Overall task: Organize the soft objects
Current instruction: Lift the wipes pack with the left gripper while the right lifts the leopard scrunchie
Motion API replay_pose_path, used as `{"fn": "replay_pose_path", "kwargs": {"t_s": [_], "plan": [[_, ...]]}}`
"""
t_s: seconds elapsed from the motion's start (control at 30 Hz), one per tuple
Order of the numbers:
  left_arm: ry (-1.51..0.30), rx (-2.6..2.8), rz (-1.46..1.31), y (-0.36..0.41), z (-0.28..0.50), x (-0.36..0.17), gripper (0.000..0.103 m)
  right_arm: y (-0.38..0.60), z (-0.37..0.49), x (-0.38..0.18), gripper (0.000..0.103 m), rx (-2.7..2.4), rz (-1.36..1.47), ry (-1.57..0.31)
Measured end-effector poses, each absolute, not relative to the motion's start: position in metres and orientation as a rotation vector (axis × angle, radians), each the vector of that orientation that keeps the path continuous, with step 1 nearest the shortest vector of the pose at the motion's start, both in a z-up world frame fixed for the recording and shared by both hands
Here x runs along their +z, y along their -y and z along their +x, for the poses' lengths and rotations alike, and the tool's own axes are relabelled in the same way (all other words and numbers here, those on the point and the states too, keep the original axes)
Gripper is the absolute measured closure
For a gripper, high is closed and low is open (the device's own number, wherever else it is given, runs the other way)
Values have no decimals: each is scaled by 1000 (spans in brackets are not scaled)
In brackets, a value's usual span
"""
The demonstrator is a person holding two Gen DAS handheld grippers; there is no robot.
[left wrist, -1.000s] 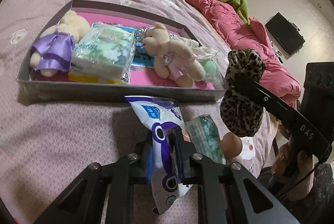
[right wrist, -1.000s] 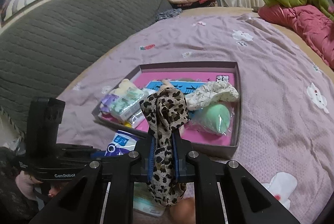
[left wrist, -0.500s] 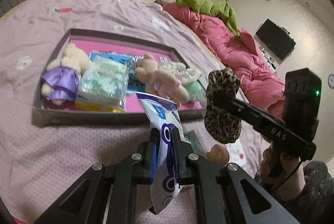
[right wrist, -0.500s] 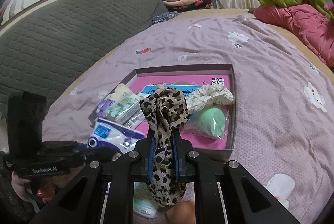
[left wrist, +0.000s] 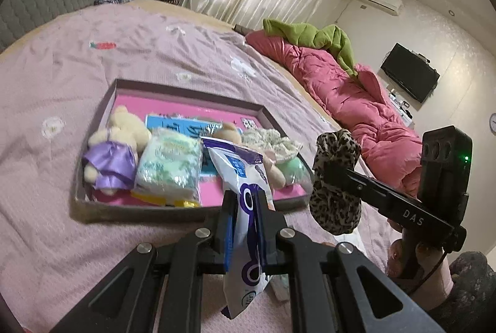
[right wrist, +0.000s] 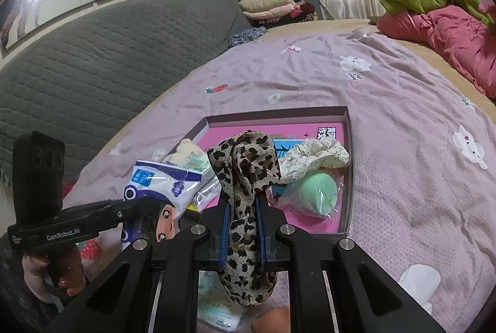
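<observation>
— Pink bedspread [right wrist: 403,122] all around, and the shallow box [left wrist: 93,209] sits in the middle of the bed with most of the soft things already inside. What is each claw carrying?

— Left claw [left wrist: 246,209] is clamped on a white and blue tissue packet [left wrist: 245,175], held up in the air just in front of the box's near wall. Right claw [right wrist: 243,218] is closed on a leopard-print scrunchie [right wrist: 245,171], also lifted, off to the right of the packet.

— Where should they go?

— I'd judge the far pink strip of the box is the free part. Near the front lie a bear in a purple dress [left wrist: 111,153], a green tissue pack [left wrist: 169,165], a second small bear [left wrist: 229,131], a floral scrunchie [right wrist: 313,159] and a wrapped green ball [right wrist: 316,190].

— So how to place them well?

— Carry each one over the near wall with clearance, since the packet hangs well below the fingers and could snag the rim. Lower until it rests, then release. Put the leopard scrunchie beside the floral one. Another green pack [right wrist: 217,305] lies on the bed below the claws.
</observation>
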State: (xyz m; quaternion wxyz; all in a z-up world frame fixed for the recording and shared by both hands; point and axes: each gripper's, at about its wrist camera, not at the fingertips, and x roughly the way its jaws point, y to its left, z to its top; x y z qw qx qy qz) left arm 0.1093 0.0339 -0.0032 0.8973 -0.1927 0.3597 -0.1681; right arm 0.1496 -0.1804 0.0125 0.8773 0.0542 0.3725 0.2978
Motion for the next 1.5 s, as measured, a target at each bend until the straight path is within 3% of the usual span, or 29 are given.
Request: {"fn": "replay_pose_path", "kwargs": {"t_s": [1.5], "plan": [[-647, -311, -378, -33, 151, 4, 90, 177, 191, 18, 87, 616, 176, -756]]}}
